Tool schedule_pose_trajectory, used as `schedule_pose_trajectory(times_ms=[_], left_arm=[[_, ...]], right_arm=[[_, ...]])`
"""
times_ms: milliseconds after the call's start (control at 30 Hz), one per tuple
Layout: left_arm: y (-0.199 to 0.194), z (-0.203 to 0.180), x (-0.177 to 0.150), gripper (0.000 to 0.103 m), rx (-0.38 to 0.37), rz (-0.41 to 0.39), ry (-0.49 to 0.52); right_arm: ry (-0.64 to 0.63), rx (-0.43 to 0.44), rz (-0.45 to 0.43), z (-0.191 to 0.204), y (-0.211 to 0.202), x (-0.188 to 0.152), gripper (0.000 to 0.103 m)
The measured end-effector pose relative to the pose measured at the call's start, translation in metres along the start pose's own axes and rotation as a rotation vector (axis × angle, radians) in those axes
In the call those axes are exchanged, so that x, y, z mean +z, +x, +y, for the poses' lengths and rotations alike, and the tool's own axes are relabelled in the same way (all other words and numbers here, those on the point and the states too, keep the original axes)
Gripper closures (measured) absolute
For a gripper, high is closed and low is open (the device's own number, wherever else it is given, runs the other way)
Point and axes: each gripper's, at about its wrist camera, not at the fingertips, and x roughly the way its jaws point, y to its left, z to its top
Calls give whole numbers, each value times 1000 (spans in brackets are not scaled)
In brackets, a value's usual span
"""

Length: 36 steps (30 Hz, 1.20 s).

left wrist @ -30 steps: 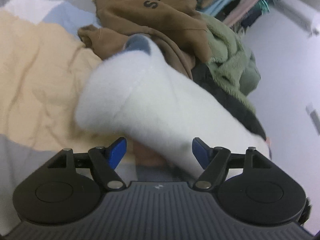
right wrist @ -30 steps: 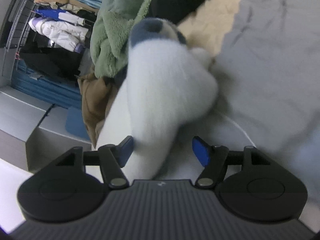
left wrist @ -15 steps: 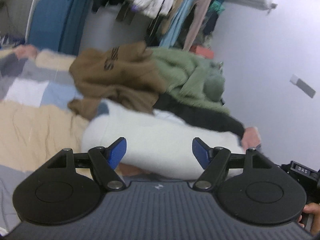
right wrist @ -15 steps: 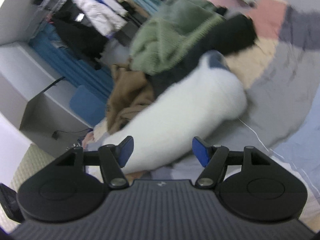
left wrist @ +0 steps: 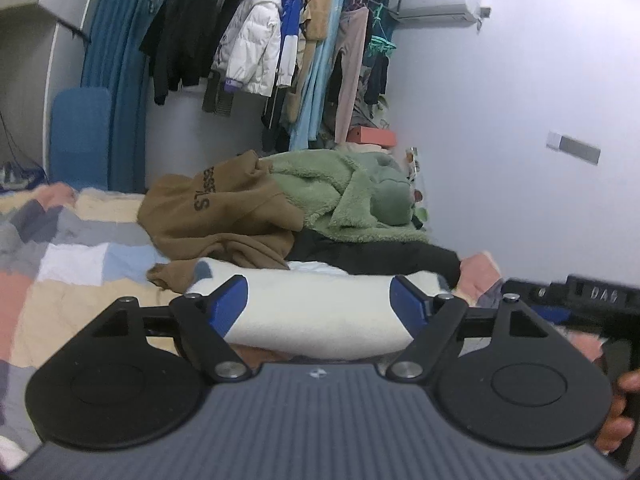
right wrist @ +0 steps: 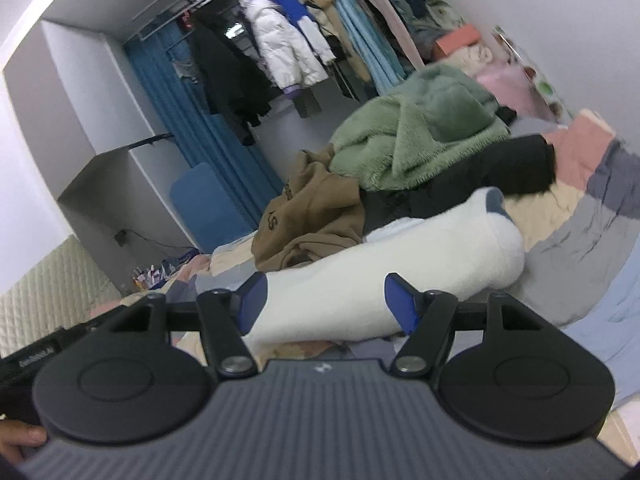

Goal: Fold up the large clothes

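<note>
Fleece, white and thick, now lies as a folded roll (left wrist: 316, 312) on the patchwork bed (left wrist: 72, 264), where a second ago it was swinging between the tools. Left hand-held gripper (left wrist: 318, 308) and right hand-held gripper (right wrist: 324, 300) both stand wide, holding nothing, so this piece seems done. Behind wait a brown hoodie (left wrist: 216, 208), shaggy green coat (left wrist: 344, 196) and black garment (left wrist: 384, 258), heaped unfolded.
</note>
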Motion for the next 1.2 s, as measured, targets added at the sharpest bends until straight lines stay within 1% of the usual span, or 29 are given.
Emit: schedule_pose_trajectory(times_ms=[67, 167, 300, 367, 467, 600, 700, 800, 900, 1200], left_arm=[[-10, -3, -8, 21, 25, 0, 19], [-21, -6, -18, 21, 38, -3, 46], [-32, -7, -28, 21, 52, -18, 43], [-37, -8, -35, 21, 61, -25, 45], [-38, -7, -45, 21, 65, -7, 48], [-37, -3, -55, 21, 70, 2, 39], [-38, 2, -59, 21, 82, 5, 33], [-36, 6, -60, 20, 95, 10, 27], [-35, 9, -59, 20, 88, 11, 22], [-34, 2, -56, 19, 80, 16, 55]], right_arm=[[-28, -16, -7, 9, -8, -5, 35], [-67, -22, -22, 18, -19, -14, 35], [-119, -38, -31, 27, -30, -31, 35], [-146, -64, -26, 32, -34, -38, 35], [-195, -85, -35, 41, -39, -50, 35], [-214, -94, -18, 44, -39, -65, 35], [-229, -97, 6, 46, -37, -75, 35], [-237, -104, 16, 47, -34, -78, 35], [-250, -109, 18, 50, -32, -78, 35], [-263, -131, 18, 55, -30, -82, 35]])
